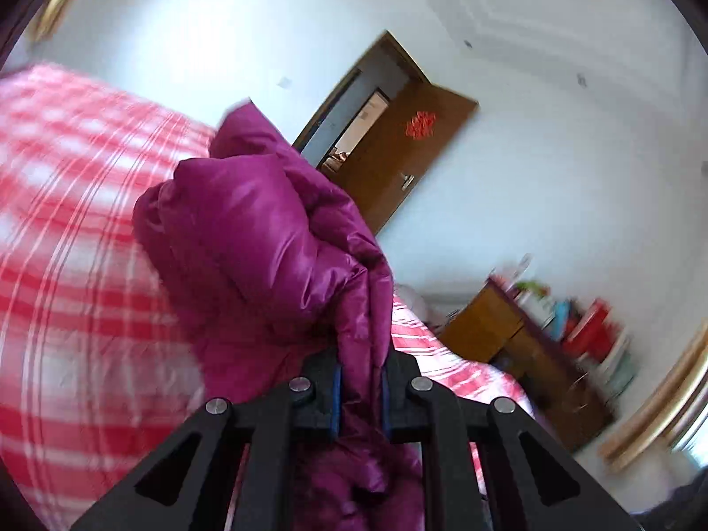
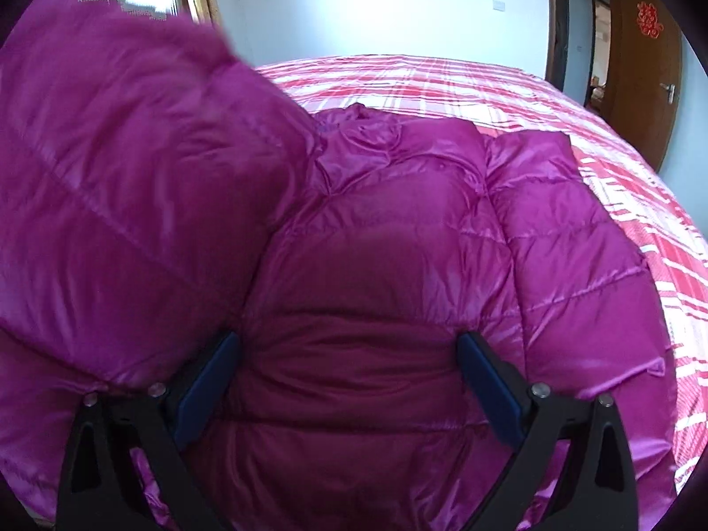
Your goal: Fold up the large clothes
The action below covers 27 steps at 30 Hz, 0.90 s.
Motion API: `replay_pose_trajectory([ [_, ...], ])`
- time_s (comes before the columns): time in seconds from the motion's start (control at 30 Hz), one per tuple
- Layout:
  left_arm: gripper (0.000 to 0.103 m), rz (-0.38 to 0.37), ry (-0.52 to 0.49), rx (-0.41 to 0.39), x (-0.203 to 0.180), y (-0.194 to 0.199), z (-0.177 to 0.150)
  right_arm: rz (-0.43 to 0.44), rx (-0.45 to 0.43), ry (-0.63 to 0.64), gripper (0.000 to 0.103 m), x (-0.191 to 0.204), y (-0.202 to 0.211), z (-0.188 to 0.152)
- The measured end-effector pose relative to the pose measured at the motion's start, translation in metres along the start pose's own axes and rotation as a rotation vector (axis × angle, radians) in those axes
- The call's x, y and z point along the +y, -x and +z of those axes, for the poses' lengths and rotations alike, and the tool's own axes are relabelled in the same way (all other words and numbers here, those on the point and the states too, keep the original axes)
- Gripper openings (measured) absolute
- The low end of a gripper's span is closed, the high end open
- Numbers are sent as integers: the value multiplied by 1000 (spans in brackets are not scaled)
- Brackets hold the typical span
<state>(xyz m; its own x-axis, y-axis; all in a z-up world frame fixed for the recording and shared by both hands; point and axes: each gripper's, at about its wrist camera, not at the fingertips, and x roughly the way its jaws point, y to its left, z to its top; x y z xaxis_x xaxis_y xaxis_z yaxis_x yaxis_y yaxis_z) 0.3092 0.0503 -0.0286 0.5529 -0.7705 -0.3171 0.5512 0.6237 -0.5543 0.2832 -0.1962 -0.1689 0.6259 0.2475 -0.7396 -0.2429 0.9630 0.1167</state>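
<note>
My left tongs (image 1: 360, 391) are clenched on a fold of the purple coat (image 1: 265, 239). The cloth is pinched tight between the two blue pads, and a puffy lump of it, maybe a sleeve, stands up past the tips, above the bed (image 1: 79, 230).

My right tongs (image 2: 349, 380) are spread wide and grasp nothing. They point down at the coat (image 2: 398, 230), which lies right under and ahead of them on the striped bed (image 2: 442, 79). Whether the pads touch the cloth I cannot tell.

The coat lies long-ways away from me. Its collar end points to the far side of the bed and the hem end is near my right tongs. One sleeve lies flat along the right side. The part my left tongs lift shows big and blurry on the left of the right view.

I think the next move is to carry the lifted part across the body, from left to right. My left hand already has it, so it is the one to do it.
</note>
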Motion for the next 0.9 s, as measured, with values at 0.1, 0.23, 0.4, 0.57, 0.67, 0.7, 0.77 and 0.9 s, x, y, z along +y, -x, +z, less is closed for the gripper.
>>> replay_pose_trajectory([
  [0.1, 13, 29, -83, 8, -17, -35, 1, 52, 12, -36, 89, -21, 19, -2],
  [0.23, 13, 31, -168, 50, -31, -84, -16, 98, -32, -201, 89, -82, 75, -14],
  [0.4, 16, 53, -382, 174, -59, -124, -79, 55, -211, -414, 91, -167, 148, -14],
  [0.57, 18, 134, -559, 216, -70, -147, -125, 239, -250, -378, 88, -172, 150, 20],
  [0.67, 21, 143, -594, 204, -73, -142, -124, 367, -176, -347, 80, -158, 123, 39],
  [0.7, 22, 141, -591, 206, -75, -143, -122, 363, -152, -314, 80, -151, 117, 42],
  [0.77, 23, 135, -566, 212, -71, -141, -115, 350, -113, -273, 76, -136, 110, 42],
  [0.9, 23, 133, -530, 199, -81, -117, -105, 211, -60, -233, 41, -130, 100, 42],
])
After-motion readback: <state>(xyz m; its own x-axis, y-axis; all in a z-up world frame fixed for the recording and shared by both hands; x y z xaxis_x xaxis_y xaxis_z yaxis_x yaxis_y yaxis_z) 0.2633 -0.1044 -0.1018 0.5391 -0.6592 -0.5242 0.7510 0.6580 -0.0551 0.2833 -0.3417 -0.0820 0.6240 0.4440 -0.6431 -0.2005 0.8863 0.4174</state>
